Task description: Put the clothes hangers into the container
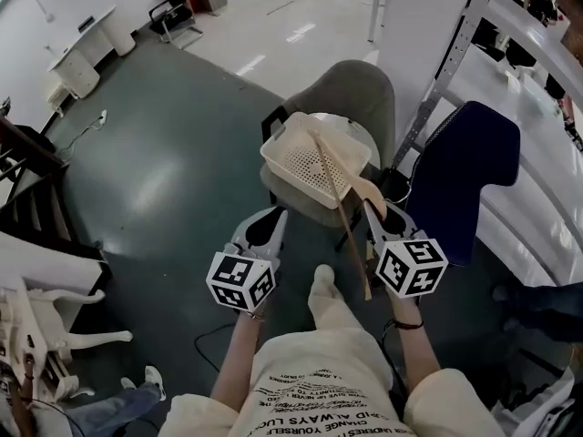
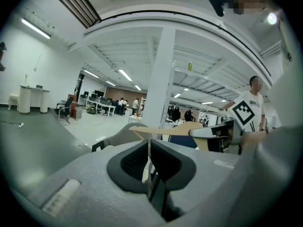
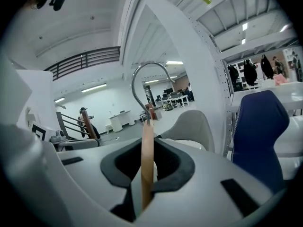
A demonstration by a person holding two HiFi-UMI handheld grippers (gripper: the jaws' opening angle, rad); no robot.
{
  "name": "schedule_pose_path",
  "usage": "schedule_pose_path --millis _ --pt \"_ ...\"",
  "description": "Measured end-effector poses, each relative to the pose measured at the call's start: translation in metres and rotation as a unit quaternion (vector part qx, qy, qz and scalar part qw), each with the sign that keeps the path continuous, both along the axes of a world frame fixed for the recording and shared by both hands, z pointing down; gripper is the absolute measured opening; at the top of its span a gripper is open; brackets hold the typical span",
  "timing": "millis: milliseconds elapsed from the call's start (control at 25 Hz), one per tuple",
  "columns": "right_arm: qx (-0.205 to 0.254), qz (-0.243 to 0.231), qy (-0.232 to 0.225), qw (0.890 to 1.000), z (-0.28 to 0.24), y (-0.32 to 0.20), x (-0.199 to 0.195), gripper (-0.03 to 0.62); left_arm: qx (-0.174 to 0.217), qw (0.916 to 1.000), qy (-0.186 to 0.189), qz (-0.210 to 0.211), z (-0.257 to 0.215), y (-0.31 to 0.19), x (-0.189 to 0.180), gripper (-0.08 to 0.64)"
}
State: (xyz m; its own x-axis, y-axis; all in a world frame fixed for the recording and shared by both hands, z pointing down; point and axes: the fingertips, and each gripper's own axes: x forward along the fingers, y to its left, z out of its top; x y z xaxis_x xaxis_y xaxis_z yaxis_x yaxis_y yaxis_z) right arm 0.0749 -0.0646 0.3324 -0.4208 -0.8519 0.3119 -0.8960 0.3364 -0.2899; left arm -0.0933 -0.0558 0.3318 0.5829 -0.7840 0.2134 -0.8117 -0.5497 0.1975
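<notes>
A white perforated basket (image 1: pixel 305 157) sits on the seat of a grey chair (image 1: pixel 351 89) ahead of me. My right gripper (image 1: pixel 375 209) is shut on a wooden clothes hanger (image 1: pixel 342 203), which hangs above the basket's near right rim with one arm over the basket. In the right gripper view the hanger's wooden body (image 3: pixel 147 145) stands edge-on between the pads and its metal hook (image 3: pixel 142 79) curves up. My left gripper (image 1: pixel 278 215) is shut with nothing in it, just left of the basket's near edge. The left gripper view shows the hanger (image 2: pixel 170 129) to the right, beyond the closed jaws.
A dark blue chair (image 1: pixel 465 171) stands right of the grey chair. A white column (image 1: pixel 428 25) rises behind. Pale wooden hangers (image 1: pixel 27 335) lie at the lower left. Stair rails (image 1: pixel 23 180) are at the left, and the green floor (image 1: pixel 164 171) lies between.
</notes>
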Motion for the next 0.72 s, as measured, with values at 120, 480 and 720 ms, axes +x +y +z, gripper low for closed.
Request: schedule_pose_path --millis 120,480,720 --pt "-0.012 -0.006 0.004 1.0 0.008 -0.033 0.005 0.054 -0.017 0.9998 0.002 -0.005 0.009 -0.031 0.005 0.031" --pt "-0.043 -0.029 0.02 0.998 0.039 -0.124 0.017 0.054 -0.062 0.998 0.003 -0.012 0.043 -0.109 0.022 0.031" --pt "-0.058 -0.046 0.033 0.997 0.059 -0.166 0.018 0.054 -0.09 0.9959 0.005 -0.015 0.069 -0.143 0.029 0.031"
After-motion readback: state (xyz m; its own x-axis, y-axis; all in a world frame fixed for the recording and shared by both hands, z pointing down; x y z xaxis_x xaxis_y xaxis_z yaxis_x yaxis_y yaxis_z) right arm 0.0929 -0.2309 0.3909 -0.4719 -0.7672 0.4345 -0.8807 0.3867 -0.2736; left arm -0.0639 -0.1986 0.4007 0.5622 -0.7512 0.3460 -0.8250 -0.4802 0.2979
